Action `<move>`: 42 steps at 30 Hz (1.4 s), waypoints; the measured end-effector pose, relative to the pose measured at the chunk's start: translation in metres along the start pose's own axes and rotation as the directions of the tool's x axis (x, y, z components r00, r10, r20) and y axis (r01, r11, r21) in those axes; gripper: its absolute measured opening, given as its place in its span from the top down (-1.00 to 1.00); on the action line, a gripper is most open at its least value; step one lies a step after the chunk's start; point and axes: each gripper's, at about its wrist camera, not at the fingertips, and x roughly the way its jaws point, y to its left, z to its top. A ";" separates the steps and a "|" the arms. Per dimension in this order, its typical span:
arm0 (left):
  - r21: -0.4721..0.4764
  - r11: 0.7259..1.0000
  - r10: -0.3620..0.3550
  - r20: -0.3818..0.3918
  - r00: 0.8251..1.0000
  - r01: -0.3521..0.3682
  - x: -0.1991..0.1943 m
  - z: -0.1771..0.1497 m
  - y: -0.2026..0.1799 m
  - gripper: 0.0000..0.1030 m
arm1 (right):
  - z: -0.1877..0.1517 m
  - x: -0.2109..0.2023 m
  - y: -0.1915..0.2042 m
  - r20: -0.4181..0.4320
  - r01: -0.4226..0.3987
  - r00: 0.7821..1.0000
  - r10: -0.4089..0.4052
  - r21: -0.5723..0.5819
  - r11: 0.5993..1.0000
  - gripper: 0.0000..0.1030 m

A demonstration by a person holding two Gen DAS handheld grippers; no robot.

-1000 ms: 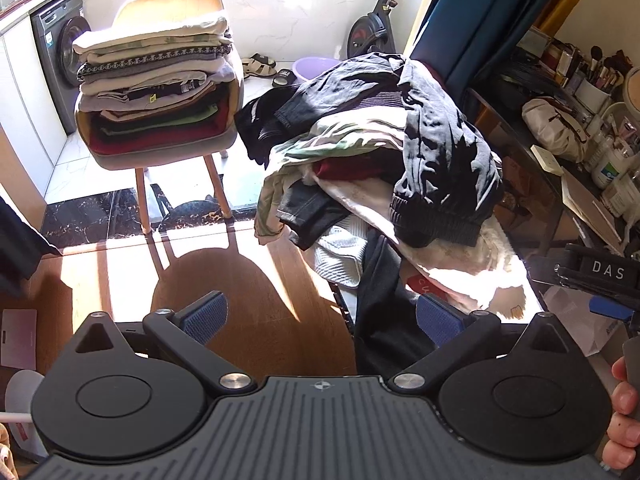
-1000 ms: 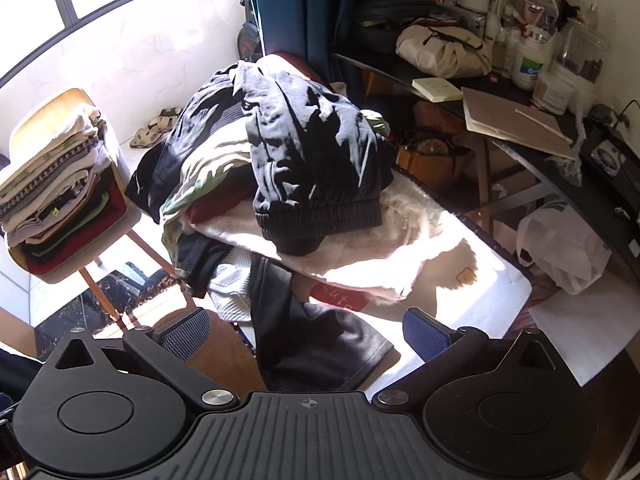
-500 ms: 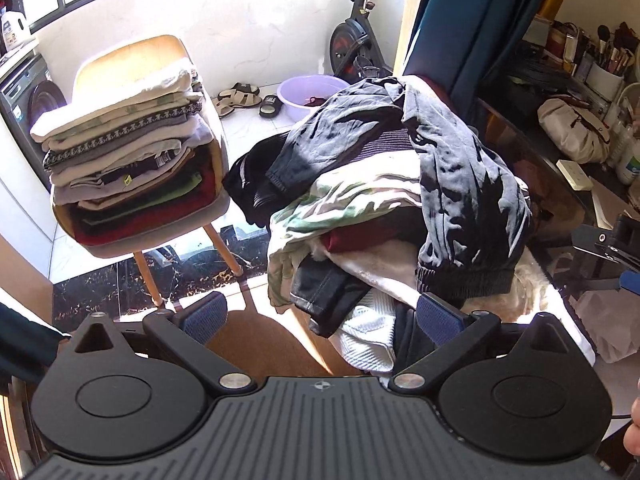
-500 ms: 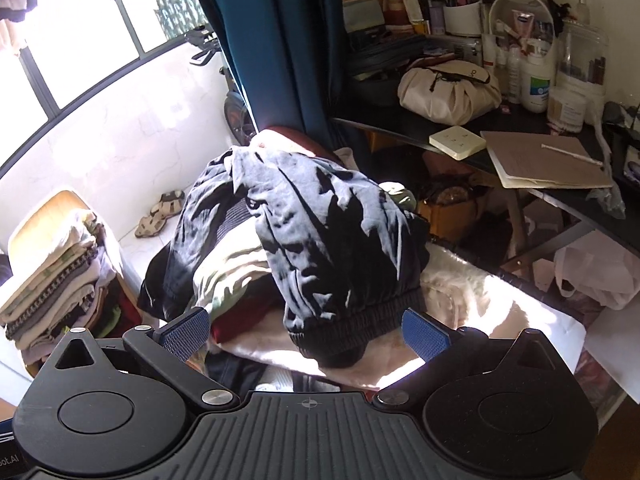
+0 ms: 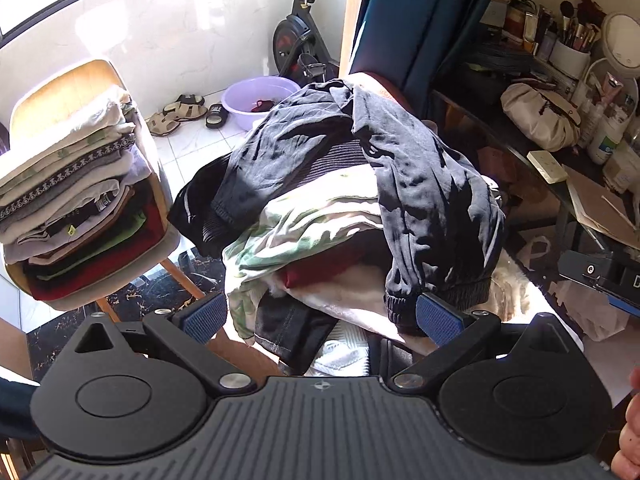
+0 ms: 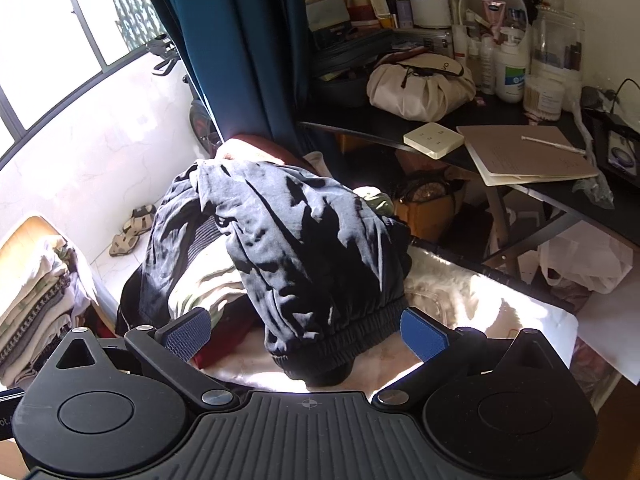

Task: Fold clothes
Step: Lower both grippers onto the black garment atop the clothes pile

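right gripper (image 6: 306, 330): fingers spread wide, nothing held; the elastic hem (image 6: 340, 344) sits right between the pads.
left gripper (image 5: 320, 318): also wide, holding nothing; hem lies off its right pad.
dark sweatpants (image 6: 304, 240): top of the unfolded heap (image 5: 320, 232), long axis running away from the fingers toward the curtain (image 6: 240, 40).
nearer: right, I'd judge.
folded stack (image 5: 68, 200): on the chair left of the heap.

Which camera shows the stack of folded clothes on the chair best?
The left wrist view: the whole stack of folded clothes sits on the chair, sunlit. The right wrist view catches only part of it, at the left edge.
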 end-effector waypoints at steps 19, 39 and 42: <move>0.237 0.956 -0.164 -0.054 0.985 0.172 0.051 0.084 0.100 -0.99 | -0.013 0.006 0.148 0.054 0.296 0.951 -0.306 0.134 0.946 -0.98; 0.363 0.889 -0.210 -0.214 0.954 0.278 0.095 0.074 0.114 -1.00 | -0.054 0.004 0.176 0.013 0.445 0.887 -0.462 0.241 0.862 -0.98; 0.406 0.887 -0.189 -0.115 0.975 0.220 0.093 0.086 0.109 -0.99 | -0.049 0.005 0.164 0.032 0.481 0.862 -0.507 0.268 0.835 -0.98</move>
